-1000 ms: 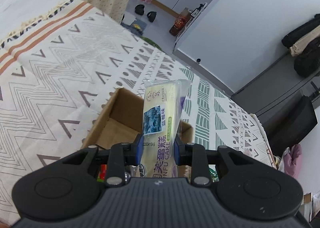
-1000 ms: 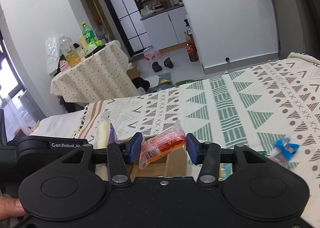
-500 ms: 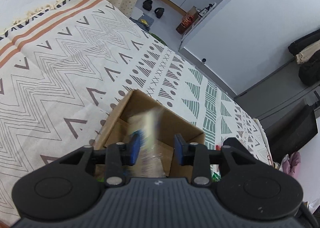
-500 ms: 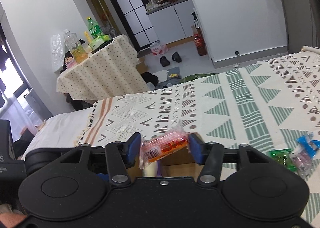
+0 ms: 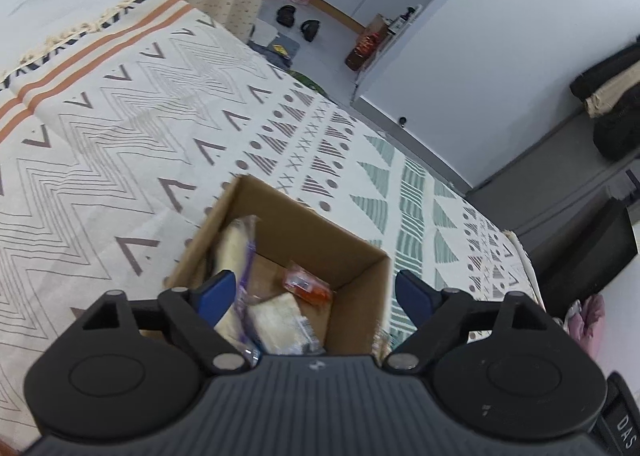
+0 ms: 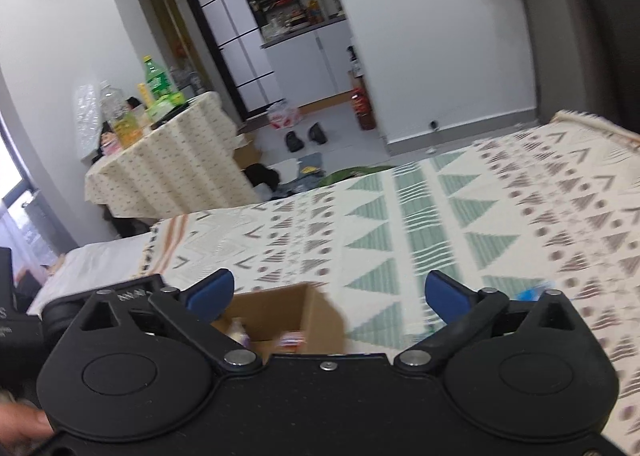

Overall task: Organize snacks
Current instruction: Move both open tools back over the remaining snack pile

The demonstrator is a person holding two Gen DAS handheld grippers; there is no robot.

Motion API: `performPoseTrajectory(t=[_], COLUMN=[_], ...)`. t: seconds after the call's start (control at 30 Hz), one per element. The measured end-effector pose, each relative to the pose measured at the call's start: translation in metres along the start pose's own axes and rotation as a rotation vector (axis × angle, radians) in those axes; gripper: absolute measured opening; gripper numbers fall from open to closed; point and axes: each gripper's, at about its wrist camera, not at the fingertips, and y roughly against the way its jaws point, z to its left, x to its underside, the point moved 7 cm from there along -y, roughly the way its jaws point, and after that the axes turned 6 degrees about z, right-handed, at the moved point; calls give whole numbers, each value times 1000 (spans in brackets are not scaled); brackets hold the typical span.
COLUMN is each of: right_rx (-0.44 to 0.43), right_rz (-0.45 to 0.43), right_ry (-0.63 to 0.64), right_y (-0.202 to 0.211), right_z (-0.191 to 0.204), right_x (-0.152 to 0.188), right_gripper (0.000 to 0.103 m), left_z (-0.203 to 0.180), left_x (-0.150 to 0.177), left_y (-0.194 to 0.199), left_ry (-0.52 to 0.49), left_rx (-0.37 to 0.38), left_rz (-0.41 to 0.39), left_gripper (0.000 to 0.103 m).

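A patterned blanket (image 6: 460, 216) is covering the bed as daylight is coming in at the left. A round table (image 6: 168, 172) under a dotted cloth is holding bottles (image 6: 154, 76); shoes (image 6: 306, 135) are lying on the pale floor (image 6: 340, 124) near white cabinets (image 6: 308, 64).

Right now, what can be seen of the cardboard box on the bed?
The cardboard box is plain brown corrugated card, open-topped, standing upright on the patterned blanket. Inside lie a pale cake packet leaning against the left wall, a second pale packet and an orange-red snack packet on the floor of the box. Both tools hover open above it; neither touches it.
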Motion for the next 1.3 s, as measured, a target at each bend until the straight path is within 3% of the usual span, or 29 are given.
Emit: performPoseTrajectory(t=[0.2, 0.57, 1.1, 1.3], right_rx=[83, 113, 85, 21], right_rz=[-17, -24, -2, 30], right_ry=[-37, -75, -167, -235], right_y=[20, 44, 43, 25], right_z=[-40, -88, -158, -176], right_x=[-1, 7, 24, 45], right_gripper=[103, 103, 102, 91], left_z=[-25, -71, -126, -131], left_x=[13, 47, 99, 115], left_y=[0, -2, -23, -40], left_ry=[-66, -207, -354, -361], left_rx=[10, 28, 27, 7], left_rz=[-2, 13, 25, 44], left_gripper=[92, 92, 90, 87])
